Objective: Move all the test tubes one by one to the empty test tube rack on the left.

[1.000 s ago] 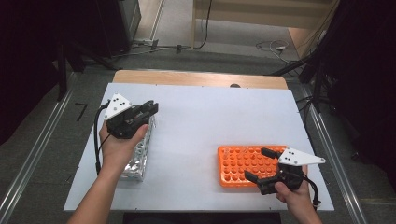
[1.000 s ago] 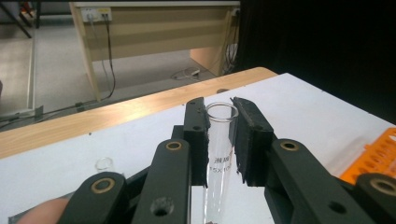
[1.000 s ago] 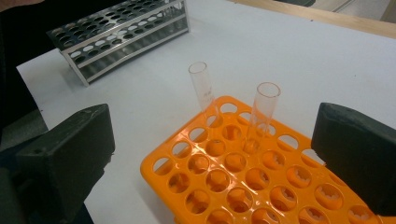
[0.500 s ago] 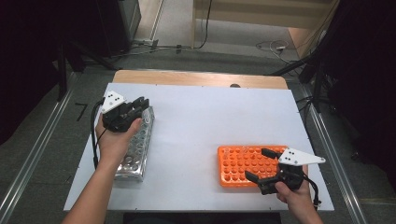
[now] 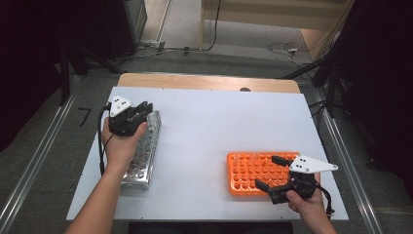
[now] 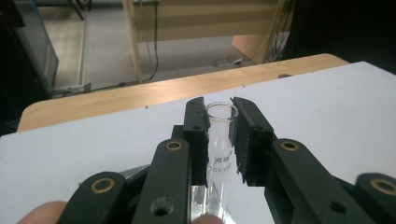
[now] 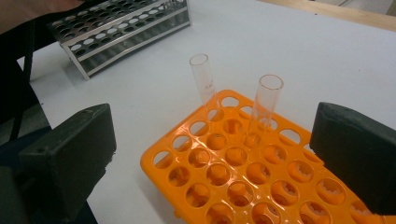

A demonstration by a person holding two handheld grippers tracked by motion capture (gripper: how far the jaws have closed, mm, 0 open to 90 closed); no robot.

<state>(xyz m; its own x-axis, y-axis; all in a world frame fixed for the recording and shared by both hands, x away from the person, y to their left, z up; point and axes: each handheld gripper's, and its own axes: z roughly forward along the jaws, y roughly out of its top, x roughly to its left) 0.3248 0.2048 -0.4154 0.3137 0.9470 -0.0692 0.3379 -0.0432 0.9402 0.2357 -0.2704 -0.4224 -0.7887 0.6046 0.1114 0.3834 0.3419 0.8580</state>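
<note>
My left gripper [image 5: 142, 110] hovers over the far end of a metal test tube rack [image 5: 140, 161] at the table's left. It is shut on a clear glass test tube [image 6: 219, 140], which stands upright between the pads, rim level with the fingertips [image 6: 196, 116]. At the front right, my right gripper [image 5: 268, 172] stands open at the near edge of an orange test tube rack [image 5: 246, 168]. Two empty glass tubes, one [image 7: 203, 79] beside the other [image 7: 266, 105], stand in that orange rack's [image 7: 243, 186] far holes. The metal rack [image 7: 126, 32] lies beyond.
The white table top [image 5: 219, 131] has a wooden strip [image 5: 204, 82] along its far edge. Metal rails run along both sides on the floor. Cables lie on the floor behind the table.
My left gripper has moved a little left and down with the tube, toward the metal rack's far end. The right gripper has stayed put.
</note>
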